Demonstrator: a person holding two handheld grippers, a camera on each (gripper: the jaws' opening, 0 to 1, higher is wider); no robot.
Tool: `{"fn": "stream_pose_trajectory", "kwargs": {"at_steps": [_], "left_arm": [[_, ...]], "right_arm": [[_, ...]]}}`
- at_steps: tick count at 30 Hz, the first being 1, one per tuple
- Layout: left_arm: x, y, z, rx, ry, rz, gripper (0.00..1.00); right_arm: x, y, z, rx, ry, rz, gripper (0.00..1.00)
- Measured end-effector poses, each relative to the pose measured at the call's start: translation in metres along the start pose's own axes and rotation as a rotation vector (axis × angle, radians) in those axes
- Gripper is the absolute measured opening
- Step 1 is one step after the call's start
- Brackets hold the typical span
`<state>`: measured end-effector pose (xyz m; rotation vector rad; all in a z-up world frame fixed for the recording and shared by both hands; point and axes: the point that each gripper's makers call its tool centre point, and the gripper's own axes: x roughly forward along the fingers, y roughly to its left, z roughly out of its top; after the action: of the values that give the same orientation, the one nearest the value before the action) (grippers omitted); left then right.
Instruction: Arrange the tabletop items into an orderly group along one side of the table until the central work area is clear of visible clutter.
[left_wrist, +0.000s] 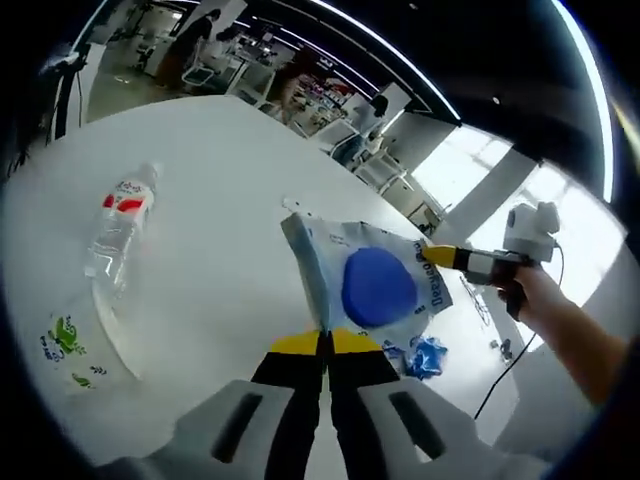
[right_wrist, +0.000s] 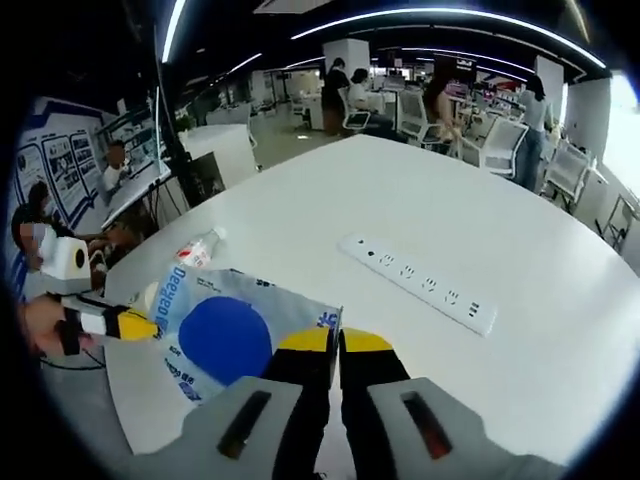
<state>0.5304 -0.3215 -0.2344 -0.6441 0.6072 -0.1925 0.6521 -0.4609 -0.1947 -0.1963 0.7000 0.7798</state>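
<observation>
**Both claws pinched on the blue-and-white pouch**

In the left gripper view, my left claw (left_wrist: 325, 345) has its jaws pressed together on the near edge of a white pouch (left_wrist: 375, 285) with a big blue circle. The pouch is stretched just ahead of the yellow tips, above the white bench (left_wrist: 220, 200). At its far corner I see the right claw (left_wrist: 440, 256), held by a hand (left_wrist: 530, 290), closed on that edge. A clear water bottle (left_wrist: 120, 225) with a red label lies well to the left on the bench, and a small crumpled blue wrapper (left_wrist: 425, 355) sits near the pouch.

In the right gripper view, my right claw (right_wrist: 335, 345) is closed on the pouch (right_wrist: 230, 335), which spreads leftward from the tips. The left claw (right_wrist: 140, 325) grips its opposite edge. The bottle (right_wrist: 200, 248) lies just beyond the pouch, and a white power strip (right_wrist: 420, 283) rests further right on the bench (right_wrist: 480, 220).
</observation>
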Motion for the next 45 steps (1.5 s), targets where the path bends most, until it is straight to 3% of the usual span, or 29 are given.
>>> {"fn": "stream_pose_trajectory", "kwargs": {"at_steps": [10,22,33,45], "left_arm": [[0.006,-0.017,0.007,0.054,0.026,-0.048,0.00],[0.016,-0.023,0.020,0.087,0.047,-0.080,0.00],[0.028,-0.020,0.030,0.101,0.077,-0.097,0.00],[0.052,-0.012,0.022,0.132,0.138,-0.107,0.00]], "right_arm": [[-0.024,-0.016,-0.013,0.065,-0.023,-0.053,0.00],[-0.039,-0.024,-0.020,0.113,-0.049,-0.086,0.00],[-0.038,-0.025,-0.031,0.159,-0.051,-0.105,0.00],[-0.024,-0.033,-0.058,0.208,-0.016,-0.128,0.00]]}}
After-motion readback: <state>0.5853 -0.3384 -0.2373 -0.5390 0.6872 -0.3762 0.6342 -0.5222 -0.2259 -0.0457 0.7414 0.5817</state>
